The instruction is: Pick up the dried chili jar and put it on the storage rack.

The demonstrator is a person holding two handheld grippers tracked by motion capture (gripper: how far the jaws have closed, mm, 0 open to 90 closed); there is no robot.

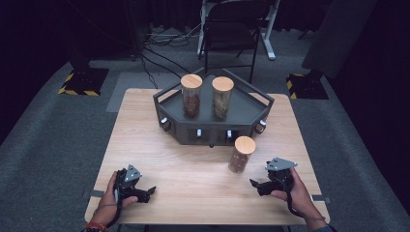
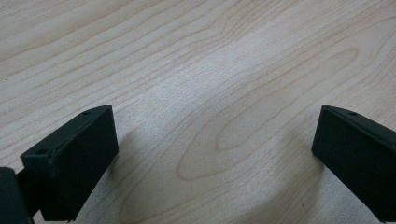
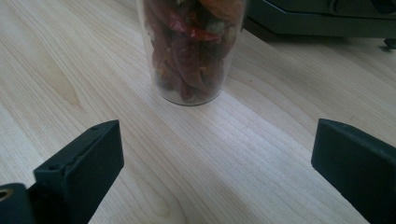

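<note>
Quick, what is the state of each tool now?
Left tool: open, holding nothing.
Right tool: open, holding nothing, jar ahead.

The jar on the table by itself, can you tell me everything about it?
The jar is a clear, round tube with a flat wooden lid closed on top. It looks packed with dried red chillies. It stands upright on the wooden table, just in front of the dark tray that holds two similar jars. Nothing grips it: the right gripper sits near it with its jaws wide apart, pointing at it but not touching.
</note>
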